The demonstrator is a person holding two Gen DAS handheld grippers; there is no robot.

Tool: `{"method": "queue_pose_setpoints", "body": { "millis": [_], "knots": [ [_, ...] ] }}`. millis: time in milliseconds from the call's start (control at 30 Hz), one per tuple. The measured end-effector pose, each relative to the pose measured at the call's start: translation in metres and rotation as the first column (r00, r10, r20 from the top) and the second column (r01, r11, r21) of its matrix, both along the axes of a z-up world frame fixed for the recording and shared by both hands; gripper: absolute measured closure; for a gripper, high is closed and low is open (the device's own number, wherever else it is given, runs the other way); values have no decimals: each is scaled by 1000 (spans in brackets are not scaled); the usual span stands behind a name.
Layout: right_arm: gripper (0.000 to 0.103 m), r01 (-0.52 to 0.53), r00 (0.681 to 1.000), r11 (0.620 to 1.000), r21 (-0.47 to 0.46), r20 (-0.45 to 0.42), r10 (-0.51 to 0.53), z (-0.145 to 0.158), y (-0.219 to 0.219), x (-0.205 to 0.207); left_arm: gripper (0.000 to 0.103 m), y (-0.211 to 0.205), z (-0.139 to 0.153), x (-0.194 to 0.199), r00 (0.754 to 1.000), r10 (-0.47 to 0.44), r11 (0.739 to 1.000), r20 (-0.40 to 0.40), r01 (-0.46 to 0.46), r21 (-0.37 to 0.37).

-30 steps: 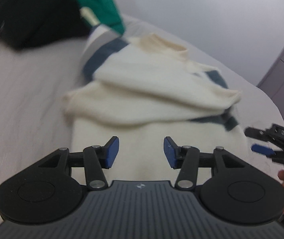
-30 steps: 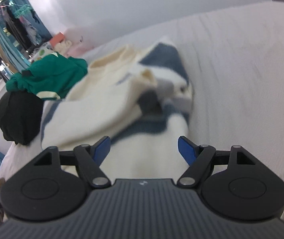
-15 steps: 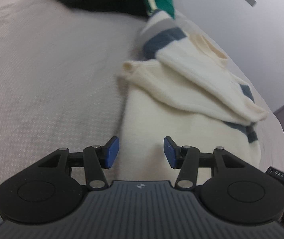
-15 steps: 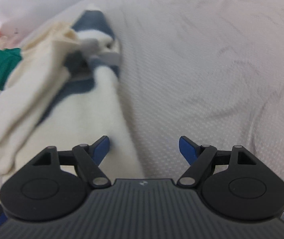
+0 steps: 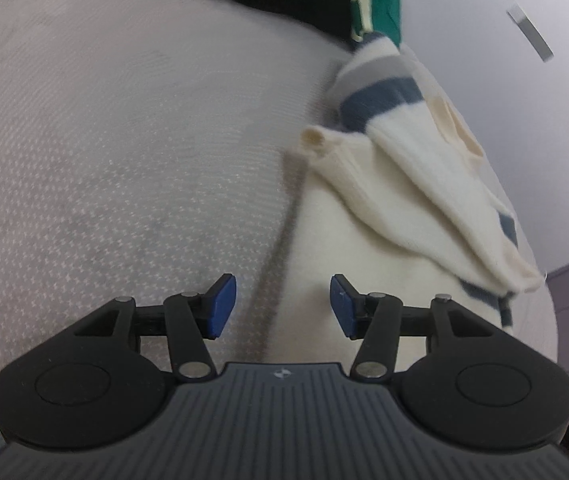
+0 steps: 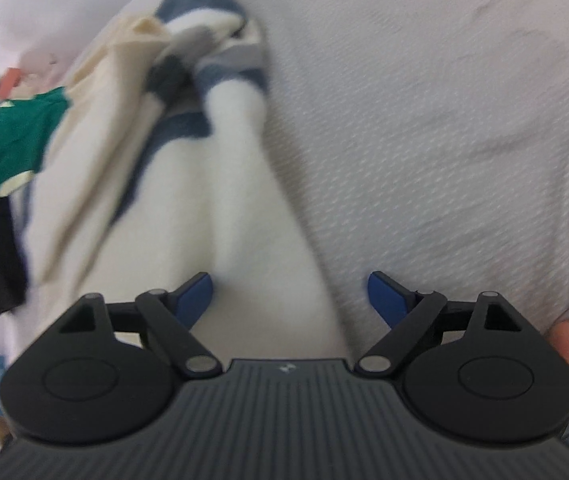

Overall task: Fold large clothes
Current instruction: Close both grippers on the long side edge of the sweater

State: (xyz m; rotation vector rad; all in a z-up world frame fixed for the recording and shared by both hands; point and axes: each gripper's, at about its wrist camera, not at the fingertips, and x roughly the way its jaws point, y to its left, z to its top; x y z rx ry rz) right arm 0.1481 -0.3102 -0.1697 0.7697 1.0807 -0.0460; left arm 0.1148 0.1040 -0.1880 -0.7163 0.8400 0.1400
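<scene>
On the bed (image 5: 124, 160), a soft, floppy cream sweater (image 5: 364, 248) lies half-folded. The left gripper (image 5: 283, 305) is opening, empty, over its side edge; the right gripper (image 6: 289, 295) gapes wide, empty. Best gripped at the hem corners.

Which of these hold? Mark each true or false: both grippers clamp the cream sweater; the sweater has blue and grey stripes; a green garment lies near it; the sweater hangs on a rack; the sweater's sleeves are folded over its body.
1. Both grippers clamp the cream sweater. False: the left gripper and right gripper are open, pressing nothing.
2. It has blue and grey stripes. True.
3. A green garment lies near it. True.
4. It hangs on a rack. False: it lies on the bed.
5. Its sleeves are folded over its body. True.
</scene>
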Motion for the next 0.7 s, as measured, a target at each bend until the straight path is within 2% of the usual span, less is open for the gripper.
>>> {"method": "queue_pose_setpoints", "body": {
  "millis": [133,267,400,500,567,600,633,700],
  "knots": [
    [20,-54,999,997,59,2,54,5,9,-5,45,5,-4,-4,1000,24,999,-15,-24,-31],
    [22,-138,990,986,89,-19,141,5,24,-8,45,-1,-8,-4,999,-8,999,-32,6,-42],
    [30,-248,967,968,47,-45,250,10,49,-17,45,-9,-18,-6,997,-49,995,-61,43,-95],
    [45,-290,956,957,10,-45,290,16,56,-22,45,-15,-23,-12,995,-69,990,-72,59,-131],
    [59,-302,953,953,-15,-39,302,22,57,-25,45,-19,-25,-16,994,-77,988,-73,66,-140],
    [72,-298,954,954,-17,-37,297,24,55,-25,45,-21,-25,-18,994,-82,987,-72,70,-145],
    [79,-290,957,957,1,-28,290,25,51,-22,45,-22,-25,-21,994,-87,986,-69,76,-151],
    [83,-263,965,964,50,2,263,27,42,-18,45,-24,-25,-25,993,-96,982,-63,84,-169]
  ]
}}
